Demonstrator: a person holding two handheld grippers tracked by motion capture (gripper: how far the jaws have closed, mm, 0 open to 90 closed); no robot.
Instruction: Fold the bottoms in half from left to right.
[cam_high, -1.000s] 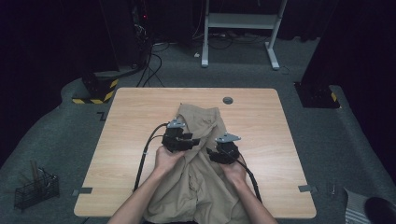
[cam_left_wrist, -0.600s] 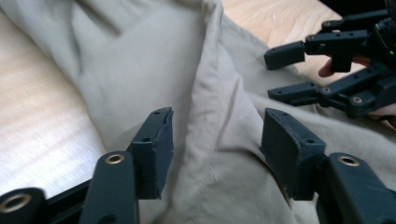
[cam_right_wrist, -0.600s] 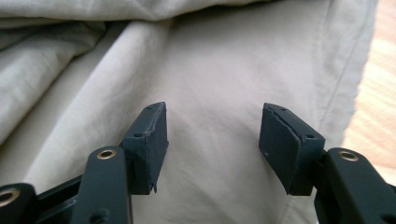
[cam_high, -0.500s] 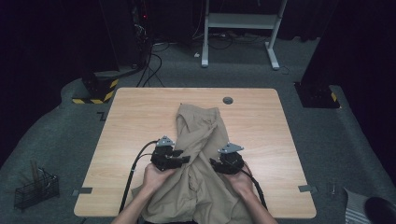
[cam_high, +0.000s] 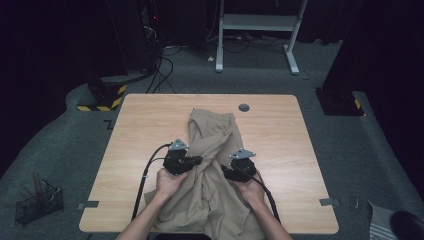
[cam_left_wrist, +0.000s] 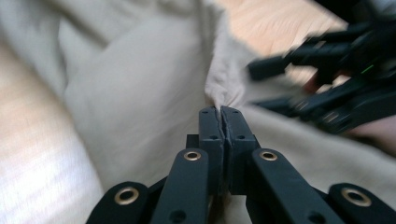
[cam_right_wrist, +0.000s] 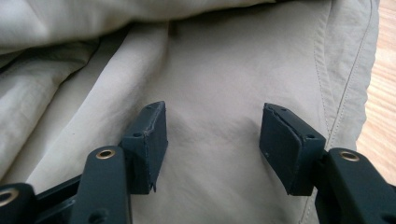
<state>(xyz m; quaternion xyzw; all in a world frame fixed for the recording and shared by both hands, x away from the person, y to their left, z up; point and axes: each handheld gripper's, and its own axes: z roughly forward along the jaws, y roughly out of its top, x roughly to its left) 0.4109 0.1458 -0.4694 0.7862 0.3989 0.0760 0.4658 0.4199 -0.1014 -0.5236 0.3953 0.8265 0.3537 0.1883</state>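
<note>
Beige trousers (cam_high: 212, 165) lie crumpled mid-table (cam_high: 280, 130); left gripper (cam_left_wrist: 221, 112) has just been closing – now pinched on a raised fold, probably to lift it; right gripper (cam_right_wrist: 212, 140) spread over flat cloth near a seam – pads not pressing, seemingly ready to grab

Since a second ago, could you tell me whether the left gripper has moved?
Yes. The left gripper has drawn back toward the table's near edge, away from the round grommet.

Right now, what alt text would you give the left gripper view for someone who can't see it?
The left gripper, its two black jaws shut, pinches a fold of beige cloth on a wooden table. The right gripper shows blurred beyond.
</note>
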